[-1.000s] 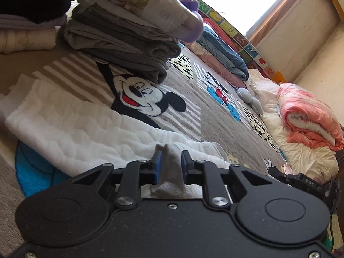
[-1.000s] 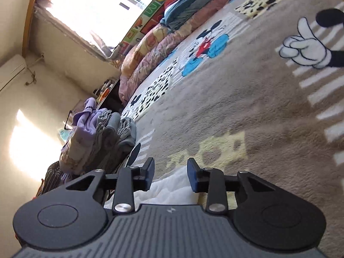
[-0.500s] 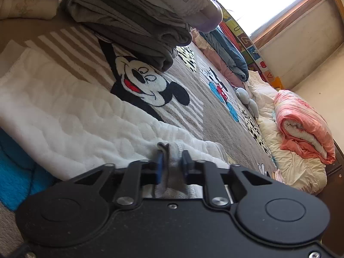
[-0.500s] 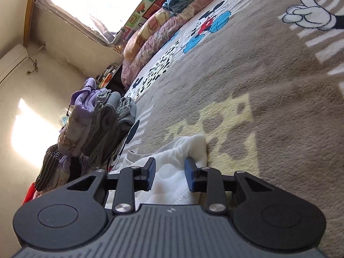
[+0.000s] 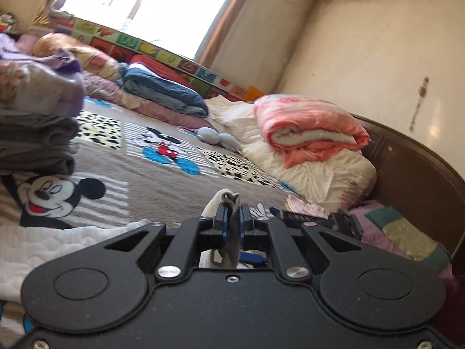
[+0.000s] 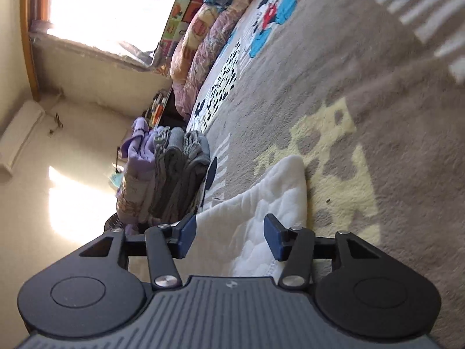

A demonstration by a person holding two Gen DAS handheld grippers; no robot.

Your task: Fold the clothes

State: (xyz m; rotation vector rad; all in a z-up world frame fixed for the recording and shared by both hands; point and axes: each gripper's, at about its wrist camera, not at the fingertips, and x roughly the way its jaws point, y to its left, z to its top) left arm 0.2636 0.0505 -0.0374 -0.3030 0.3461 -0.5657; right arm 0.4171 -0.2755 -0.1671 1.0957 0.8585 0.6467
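- The white quilted garment is soft and pale, stitched in a wavy, puffed pattern, with a seamed hem showing near the right claw; it lies on the bed's brown cartoon-mouse blanket, one rounded corner reaching onto a yellow spotted patch.
- The left claw is clamped tight on a bunched fold of the garment; the pinched cloth pokes up above the blue pads as a crumpled grey-white tuft, and the rest trails down to the lower left, spread flat over the blanket.
- The right claw stands apart, its jaws opening; the garment lies between the blue pads and under them, but neither pad presses on it.
- A stack of folded grey and lilac clothes sits on the blanket beyond the garment, towards the bed's far side; rolled quilts, one pink and one blue, line the bed's edge under the window.
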